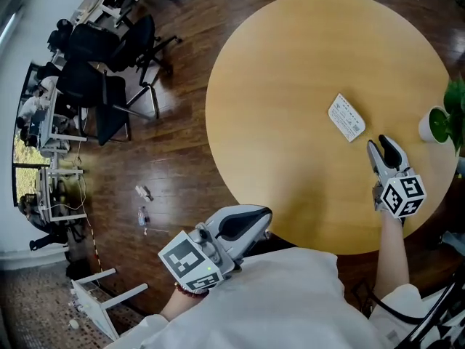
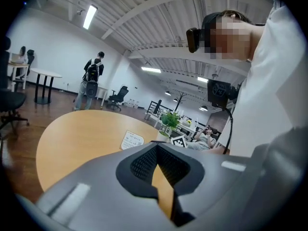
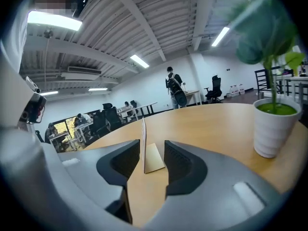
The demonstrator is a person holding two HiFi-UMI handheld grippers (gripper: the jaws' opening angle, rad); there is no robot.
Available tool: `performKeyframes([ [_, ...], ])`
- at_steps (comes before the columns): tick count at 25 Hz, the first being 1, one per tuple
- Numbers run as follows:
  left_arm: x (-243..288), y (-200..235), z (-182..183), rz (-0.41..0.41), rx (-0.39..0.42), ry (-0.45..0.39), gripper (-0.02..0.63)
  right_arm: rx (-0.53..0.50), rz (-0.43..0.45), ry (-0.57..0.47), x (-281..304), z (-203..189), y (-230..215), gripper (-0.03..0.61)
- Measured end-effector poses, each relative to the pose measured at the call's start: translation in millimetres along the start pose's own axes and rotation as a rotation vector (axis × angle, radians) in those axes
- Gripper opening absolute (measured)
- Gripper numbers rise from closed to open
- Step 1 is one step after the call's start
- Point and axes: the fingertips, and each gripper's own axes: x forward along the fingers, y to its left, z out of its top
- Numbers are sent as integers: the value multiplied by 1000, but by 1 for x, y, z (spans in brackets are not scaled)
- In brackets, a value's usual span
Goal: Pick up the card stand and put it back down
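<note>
The card stand [image 1: 346, 116] is a white printed card upright on the round wooden table [image 1: 290, 122], right of centre. My right gripper [image 1: 382, 147] rests on the table just short of it, jaws open and pointing at it. In the right gripper view the card stand [image 3: 143, 143] shows edge-on with its flat base, straight ahead between the two pads without touching either. The right gripper [image 3: 151, 147] holds nothing. My left gripper [image 1: 263, 215] hangs at the table's near edge, shut and empty. In the left gripper view the card stand [image 2: 132, 140] lies far across the table from the left gripper [image 2: 157, 147].
A white pot with a green plant [image 1: 434, 124] stands at the table's right edge, close to the right gripper, and is large at the right in the right gripper view [image 3: 272, 126]. Office chairs [image 1: 109, 57] and desks stand on the wooden floor to the left. A person [image 2: 90, 83] stands far off.
</note>
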Motion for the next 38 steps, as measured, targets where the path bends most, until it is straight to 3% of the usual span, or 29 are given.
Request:
performKeyframes([
  [4,-28,7,5,-4,56,-51,2,31,-57,-110,-49,8,24,170],
  [9,-80,-15,-11,-59,94,-123,2,-55,-54,-154,-119,3,122,170],
  [12,-124,-38,-35,-143,96,-139,2,-76,-106,-217,-168,10,193,170],
  [16,-175,-98,-74,-328,150,-118,2,-96,-140,-253,-248,14,292,170],
  [23,-225,-117,-92,-426,197,-160,2,-171,-155,-304,-311,11,407,172],
  [29,-264,-147,-103,-388,196,-192,2,-205,-170,-354,-362,17,439,184],
  [32,-278,-164,-113,-353,184,-178,2,-195,-127,-362,-379,10,463,184],
  [35,-278,-179,-105,-323,184,-218,2,-218,-65,-371,-386,10,475,183],
  [38,-268,-202,-105,-343,199,-242,2,-202,-44,-411,-396,2,474,183],
])
